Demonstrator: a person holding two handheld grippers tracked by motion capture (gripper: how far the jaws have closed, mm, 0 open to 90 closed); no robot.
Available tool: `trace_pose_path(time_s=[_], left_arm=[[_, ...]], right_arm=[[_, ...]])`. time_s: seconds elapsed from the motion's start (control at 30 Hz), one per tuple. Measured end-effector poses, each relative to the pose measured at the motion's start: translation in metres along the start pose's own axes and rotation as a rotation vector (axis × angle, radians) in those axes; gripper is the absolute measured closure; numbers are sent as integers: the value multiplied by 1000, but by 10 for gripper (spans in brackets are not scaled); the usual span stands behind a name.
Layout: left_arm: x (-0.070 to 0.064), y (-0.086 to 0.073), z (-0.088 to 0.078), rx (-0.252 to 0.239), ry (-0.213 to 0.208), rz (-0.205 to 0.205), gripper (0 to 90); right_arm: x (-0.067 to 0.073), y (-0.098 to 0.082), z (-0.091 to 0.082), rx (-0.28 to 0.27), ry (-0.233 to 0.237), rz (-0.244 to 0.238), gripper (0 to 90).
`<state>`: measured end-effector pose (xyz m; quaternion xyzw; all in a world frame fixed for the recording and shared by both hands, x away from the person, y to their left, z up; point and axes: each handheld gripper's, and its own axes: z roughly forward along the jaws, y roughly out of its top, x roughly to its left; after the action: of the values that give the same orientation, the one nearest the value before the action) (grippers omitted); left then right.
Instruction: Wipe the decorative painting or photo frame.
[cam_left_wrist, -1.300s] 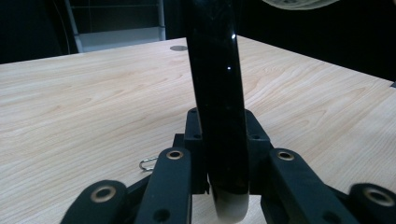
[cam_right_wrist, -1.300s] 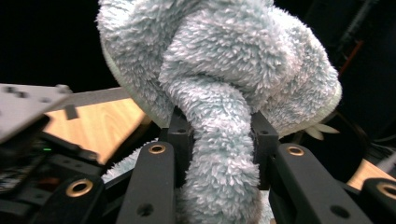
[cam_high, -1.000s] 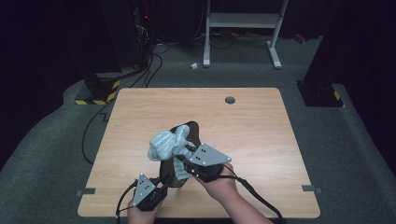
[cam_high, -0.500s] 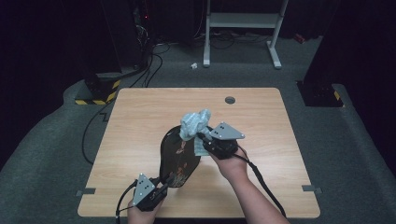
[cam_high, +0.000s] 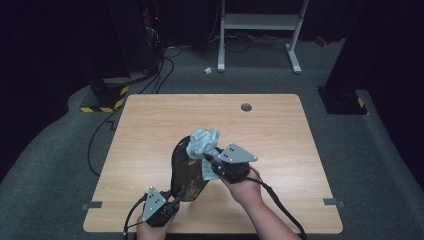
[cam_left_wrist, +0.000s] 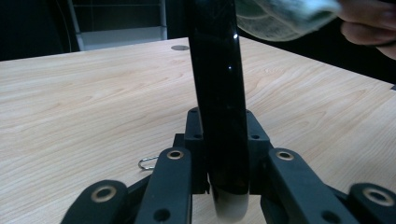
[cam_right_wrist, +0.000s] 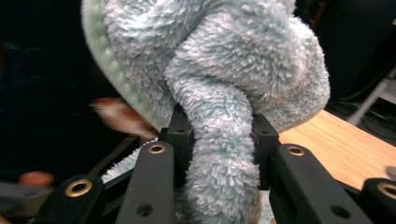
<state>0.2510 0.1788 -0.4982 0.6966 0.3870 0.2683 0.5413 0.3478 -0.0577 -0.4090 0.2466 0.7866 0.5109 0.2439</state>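
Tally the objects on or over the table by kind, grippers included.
Grippers: 2, left gripper, right gripper
Dark plates: 1, black plate, held on edge
Cloths: 1, pale blue fluffy cloth
Metal clips: 1, small clip on the table
Total: 5

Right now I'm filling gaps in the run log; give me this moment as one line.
left gripper: shut on black board | right gripper: shut on fluffy cloth, against board's upper end | surface: wooden table

The high view looked down toward 12 o'clock over the bench (cam_high: 150, 130). Each gripper view sat close behind its jaws; all shared the bench.
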Motion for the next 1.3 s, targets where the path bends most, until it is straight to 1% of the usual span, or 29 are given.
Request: trace_pose_path(time_s=[0.13,0.23,0.3,0.4,0.47,0.57,0.67,0.83,0.97,1.07,1.17,1.23,1.3], left_arm=[[0,0,0,0,-2,-1,777],[0,0,1,-2,-3,-8,777],[0,0,2,-3,-1,-3,778],[0,0,1,-1,-4,-2,778],[0,0,1,0,-2,-3,778],[1,0,0,-1,-8,-5,779],[2,0,0,0,-11,-7,778],[2,0,0,-1,-9,-6,777],[2,0,0,-1,-9,-4,777],[2,0,0,1,-10,-1,777],[2,0,0,0,-9,-1,776],[2,0,0,0,-9,-2,775],[1,0,0,2,-6,1,775]], right_arm=[[25,0,-4,-12,56,-45,686],[43,0,-6,-18,95,-62,686],[51,-1,-8,-14,115,-73,686],[58,-3,-9,-7,120,-101,686],[57,-3,-9,-4,119,-95,687],[53,-3,-8,2,109,-98,687],[43,-3,-3,9,91,-88,687],[15,-6,6,31,41,-50,688],[-9,-9,13,54,-20,-16,689],[-24,-13,17,77,-62,4,689],[-33,-15,21,95,-87,11,689],[-36,-17,22,103,-98,21,688],[-36,-18,22,102,-95,29,688]])
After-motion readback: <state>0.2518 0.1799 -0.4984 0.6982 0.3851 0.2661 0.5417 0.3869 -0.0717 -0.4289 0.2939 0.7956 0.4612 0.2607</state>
